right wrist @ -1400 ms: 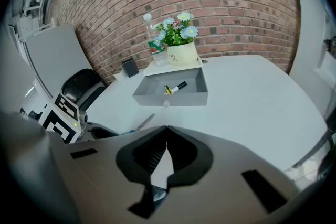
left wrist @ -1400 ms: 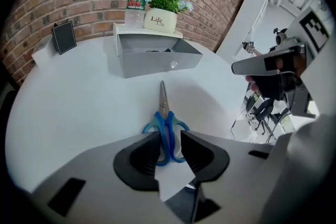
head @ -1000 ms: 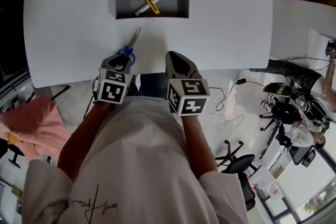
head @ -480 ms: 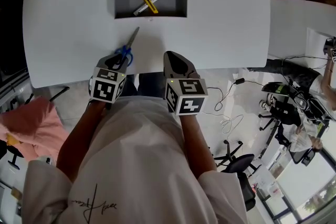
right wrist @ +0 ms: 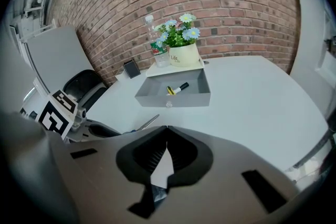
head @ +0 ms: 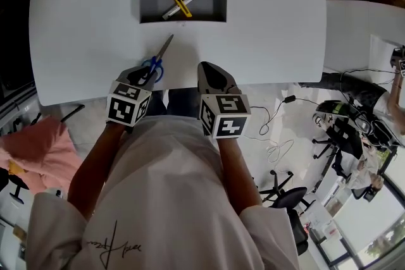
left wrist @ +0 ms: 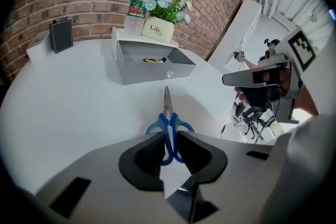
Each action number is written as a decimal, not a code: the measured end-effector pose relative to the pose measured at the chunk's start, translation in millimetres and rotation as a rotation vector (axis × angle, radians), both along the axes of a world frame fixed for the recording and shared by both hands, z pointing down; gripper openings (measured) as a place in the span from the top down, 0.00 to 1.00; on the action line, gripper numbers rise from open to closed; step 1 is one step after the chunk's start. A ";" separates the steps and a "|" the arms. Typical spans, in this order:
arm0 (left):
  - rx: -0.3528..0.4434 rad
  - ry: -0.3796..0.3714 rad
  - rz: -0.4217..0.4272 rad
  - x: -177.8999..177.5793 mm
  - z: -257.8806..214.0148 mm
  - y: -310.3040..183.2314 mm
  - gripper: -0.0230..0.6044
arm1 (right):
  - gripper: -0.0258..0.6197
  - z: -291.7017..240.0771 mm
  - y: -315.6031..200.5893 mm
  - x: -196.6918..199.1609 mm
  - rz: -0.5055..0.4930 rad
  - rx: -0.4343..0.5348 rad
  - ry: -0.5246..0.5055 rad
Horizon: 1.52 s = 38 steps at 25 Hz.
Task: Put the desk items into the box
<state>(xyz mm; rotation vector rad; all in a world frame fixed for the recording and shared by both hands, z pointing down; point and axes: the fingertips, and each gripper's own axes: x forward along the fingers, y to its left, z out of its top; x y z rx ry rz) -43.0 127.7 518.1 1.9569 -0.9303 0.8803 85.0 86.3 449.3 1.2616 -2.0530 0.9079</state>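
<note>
Blue-handled scissors lie on the white desk, blades pointing at the grey open box. My left gripper is at the near desk edge, shut on the scissors' handle, which shows between its jaws. Inside the box lie a yellow-black marker and a black-white marker. My right gripper hovers beside the left at the desk edge. Its jaws are shut with nothing in them. From the right gripper view the box stands ahead, with the markers in it.
A white shelf behind the box carries a flower pot and a water bottle. A small black stand sits at the far left of the desk. Office chairs and cables crowd the floor to the right; a pink cloth lies to the left.
My left gripper has shifted slightly left and back along the desk edge. The scissors have turned a little with it, tip swinging right. The right gripper has barely moved.
</note>
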 end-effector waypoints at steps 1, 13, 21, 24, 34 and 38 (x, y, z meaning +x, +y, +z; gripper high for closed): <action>0.005 0.007 0.004 1.0 -3.0 -0.2 0.83 | 0.92 -1.1 -0.2 0.1 0.000 0.001 0.000; 0.041 0.055 0.017 5.1 -23.5 -10.2 0.83 | 0.92 -6.6 -6.1 0.3 0.004 0.014 0.000; 0.054 0.069 0.020 5.7 -29.6 -18.6 0.83 | 0.92 -8.3 -11.6 -1.8 0.017 0.026 -0.012; 0.062 0.064 0.031 5.1 -30.2 -20.0 0.83 | 0.92 -8.1 -12.1 -1.2 0.021 0.030 -0.012; 0.089 0.069 0.044 6.2 -37.5 -26.0 0.83 | 0.92 -11.5 -13.5 -1.2 0.028 0.041 -0.018; 0.102 0.070 0.051 7.7 -40.8 -31.1 0.83 | 0.92 -13.9 -16.6 1.7 0.017 0.052 -0.008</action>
